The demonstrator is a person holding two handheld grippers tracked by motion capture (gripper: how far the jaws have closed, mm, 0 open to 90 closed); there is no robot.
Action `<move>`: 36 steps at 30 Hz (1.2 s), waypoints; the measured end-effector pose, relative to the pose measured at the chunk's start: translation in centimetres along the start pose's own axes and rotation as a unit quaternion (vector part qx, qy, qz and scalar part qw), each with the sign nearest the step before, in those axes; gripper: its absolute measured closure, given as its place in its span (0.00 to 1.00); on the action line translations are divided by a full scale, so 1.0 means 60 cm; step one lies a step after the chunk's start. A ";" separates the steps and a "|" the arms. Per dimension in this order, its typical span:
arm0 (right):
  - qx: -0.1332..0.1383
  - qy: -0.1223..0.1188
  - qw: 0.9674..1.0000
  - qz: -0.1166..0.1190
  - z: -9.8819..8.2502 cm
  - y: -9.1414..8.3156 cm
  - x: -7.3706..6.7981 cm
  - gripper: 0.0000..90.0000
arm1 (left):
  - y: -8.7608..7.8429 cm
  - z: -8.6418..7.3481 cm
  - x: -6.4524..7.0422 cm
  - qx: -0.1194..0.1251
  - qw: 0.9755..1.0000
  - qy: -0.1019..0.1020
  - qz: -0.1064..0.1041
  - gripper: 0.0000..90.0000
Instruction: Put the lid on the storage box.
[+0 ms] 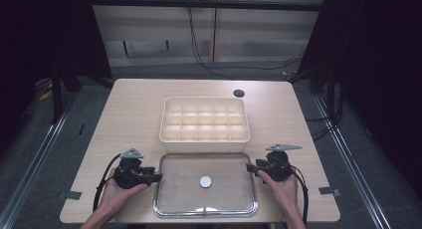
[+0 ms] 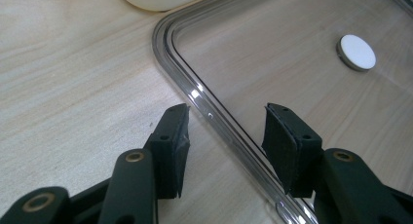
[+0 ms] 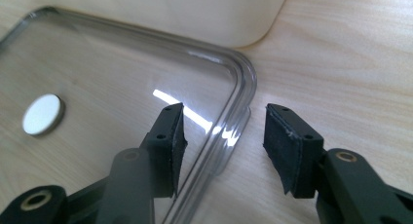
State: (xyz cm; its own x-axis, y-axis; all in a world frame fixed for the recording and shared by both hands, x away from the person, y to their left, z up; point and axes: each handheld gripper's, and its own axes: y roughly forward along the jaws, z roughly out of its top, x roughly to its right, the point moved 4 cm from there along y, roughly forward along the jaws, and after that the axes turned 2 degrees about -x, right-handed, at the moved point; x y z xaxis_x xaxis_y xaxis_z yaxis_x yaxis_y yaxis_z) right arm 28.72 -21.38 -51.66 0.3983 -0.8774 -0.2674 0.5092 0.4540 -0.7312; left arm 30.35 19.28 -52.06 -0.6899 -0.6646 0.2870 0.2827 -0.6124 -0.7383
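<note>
In the high view we see the worktop [image 1: 134, 104] evenly and softly lit from above, while the upper left and the right of the frame fall into near black. The picture is a little soft and grainy, with faint shadows under the hands. The clear tray [image 1: 164, 201] catches a small white glint near its bottom edge. In the left claw view we find a bright spot on the tray rim [image 2: 195, 93] at centre; the black pads [image 2: 281, 136] at the bottom are fairly sharp, the top of the frame softer. In the right claw view a white streak of glare [image 3: 170, 98] lies across the tray at centre, and the round disc [image 3: 43, 115] at left is blurred.
</note>
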 end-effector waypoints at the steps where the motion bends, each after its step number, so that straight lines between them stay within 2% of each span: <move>1: 0.000 -0.004 1.000 -0.007 0.000 0.001 0.001 0.56 | 0.002 0.001 0.000 0.003 1.000 -0.004 0.000 0.58; 5: 0.005 0.004 1.000 0.001 0.000 0.004 0.001 0.56 | 0.006 0.006 0.002 0.005 1.000 -0.003 -0.001 0.58; 6: 0.002 0.000 1.000 -0.007 -0.001 0.006 -0.001 0.57 | 0.009 0.006 0.003 0.001 1.000 -0.004 -0.004 0.58; 11: 0.003 -0.004 1.000 -0.009 -0.001 0.007 -0.004 0.58 | 0.012 0.006 0.009 -0.004 1.000 0.006 -0.004 0.57; 14: -0.014 -0.010 1.000 -0.022 -0.006 0.011 -0.006 0.59 | 0.012 0.005 0.010 -0.001 1.000 0.000 -0.004 0.58; 17: -0.013 -0.009 1.000 -0.019 -0.008 0.015 -0.010 0.59 | 0.012 0.004 0.012 -0.003 1.000 0.000 -0.011 0.60; 19: -0.007 0.004 1.000 -0.006 -0.008 0.018 -0.014 0.55 | 0.013 0.003 0.016 -0.001 1.000 0.009 -0.004 0.60; 23: -0.005 0.008 1.000 -0.008 -0.008 0.018 -0.015 0.55 | 0.013 0.003 0.017 0.001 1.000 0.011 -0.001 0.60; 24: 0.002 0.025 1.000 0.001 -0.009 0.018 -0.013 0.55 | 0.013 0.002 0.017 -0.001 1.000 0.014 -0.001 0.60; 25: 0.002 0.025 1.000 0.001 -0.009 0.018 -0.013 0.55 | 0.013 0.002 0.017 -0.001 1.000 0.014 -0.001 0.60; 26: 0.009 0.051 0.999 0.016 -0.011 0.016 -0.008 0.56 | 0.013 0.002 0.018 0.000 1.000 0.014 0.002 0.60; 27: 0.013 0.066 0.997 0.025 -0.012 0.015 -0.005 0.57 | 0.013 0.002 0.018 0.000 1.000 0.014 0.002 0.60; 29: 0.017 0.074 0.997 0.030 -0.013 0.015 -0.003 0.58 | 0.013 0.002 0.018 -0.001 1.000 0.014 0.001 0.60; 30: 0.026 0.095 0.994 0.045 -0.016 0.014 0.001 0.58 | 0.013 0.002 0.018 -0.003 1.000 0.019 -0.001 0.61; 32: 0.030 0.117 0.991 0.061 -0.019 0.012 0.005 0.60 | 0.012 0.002 0.017 -0.004 1.000 0.018 -0.001 0.61; 34: 0.036 0.143 0.986 0.077 -0.023 0.011 0.010 0.62 | 0.012 0.002 0.017 -0.004 1.000 0.019 -0.002 0.62; 35: 0.036 0.143 0.986 0.077 -0.023 0.011 0.010 0.62 | 0.012 0.002 0.017 -0.004 1.000 0.019 -0.002 0.62; 36: 0.038 0.159 0.983 0.089 -0.026 0.010 0.014 0.63 | 0.012 0.002 0.016 -0.003 1.000 0.014 -0.002 0.62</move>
State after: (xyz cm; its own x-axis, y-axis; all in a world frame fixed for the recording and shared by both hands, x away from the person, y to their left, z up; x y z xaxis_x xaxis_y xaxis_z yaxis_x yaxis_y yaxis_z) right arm 28.17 -22.09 -53.29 0.2333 -0.7819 -0.5781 0.5132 0.6039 -0.6099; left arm 29.99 18.13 -52.24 -0.7095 -0.6496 0.2731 0.2755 -0.6124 -0.7410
